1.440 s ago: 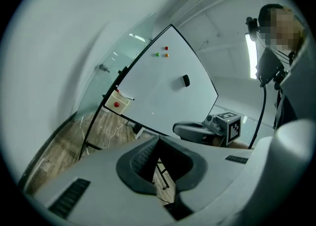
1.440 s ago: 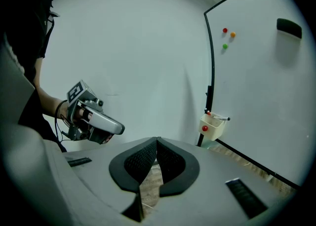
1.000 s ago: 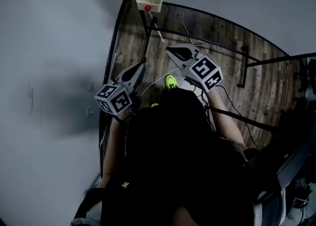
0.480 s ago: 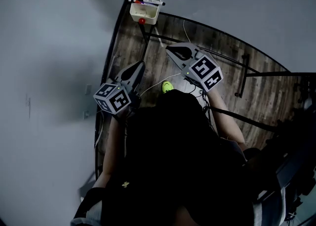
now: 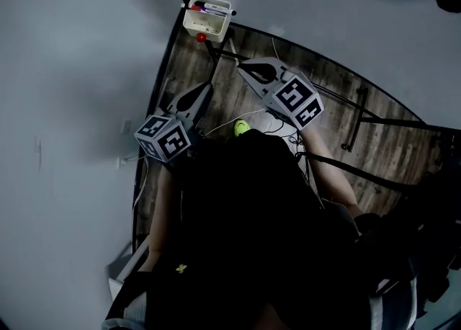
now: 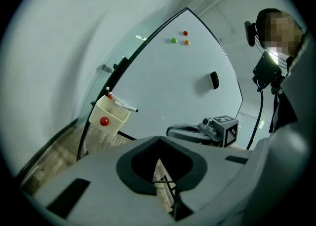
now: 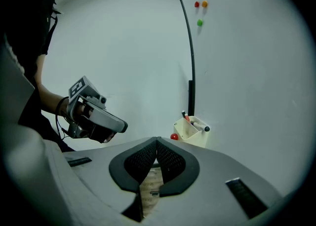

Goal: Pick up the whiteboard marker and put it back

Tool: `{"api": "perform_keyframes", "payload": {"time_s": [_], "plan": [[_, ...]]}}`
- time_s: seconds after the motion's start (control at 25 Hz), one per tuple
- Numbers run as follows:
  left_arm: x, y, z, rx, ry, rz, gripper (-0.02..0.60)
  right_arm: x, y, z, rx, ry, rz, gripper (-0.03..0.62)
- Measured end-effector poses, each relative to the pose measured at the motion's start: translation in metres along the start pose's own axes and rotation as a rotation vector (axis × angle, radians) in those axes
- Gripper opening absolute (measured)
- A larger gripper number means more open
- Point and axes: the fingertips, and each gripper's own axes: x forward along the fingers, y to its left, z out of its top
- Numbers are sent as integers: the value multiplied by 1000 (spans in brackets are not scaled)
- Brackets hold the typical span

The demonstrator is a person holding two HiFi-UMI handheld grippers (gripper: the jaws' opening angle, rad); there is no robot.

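Now left claw and right claw are both hovering clenched, empty; marker is lying ahead across holder, so approaching clenched risks knocking it off.

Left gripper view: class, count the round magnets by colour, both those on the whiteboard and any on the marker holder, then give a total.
Red magnets: 2, upper one on the whiteboard, lower one on the holder
Green magnet: 1
Orange magnet: 1
Total: 4
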Motion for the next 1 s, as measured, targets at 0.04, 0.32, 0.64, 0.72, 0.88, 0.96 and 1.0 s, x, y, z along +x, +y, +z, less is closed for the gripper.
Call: {"api": "perform_keyframes", "payload": {"time_s": [0.04,0.32,0.64,0.72,0.88,0.96,1.0], "plan": [[2,-1,0,1,2,0,32,0,-3,-1,1,-1,2,-2],[10,3,0,-1,1,27,32,0,-20,-3,-23,7,1,-2],[14,22,2,-18,-8,35,32,17,-37,5,-110,44,-15,0],[18,27,4,-22,-9,30,32,21,-42,6,-117,53,-21,2],[21,36,15,-13,-9,20,32,31,-51,10,-138,75,-33,12],[21,42,22,-12,-19,16,32,37,-56,14,-149,77,-34,28],[21,46,25,-15,-25,16,32,41,-58,16,-152,78,-35,49]]}}
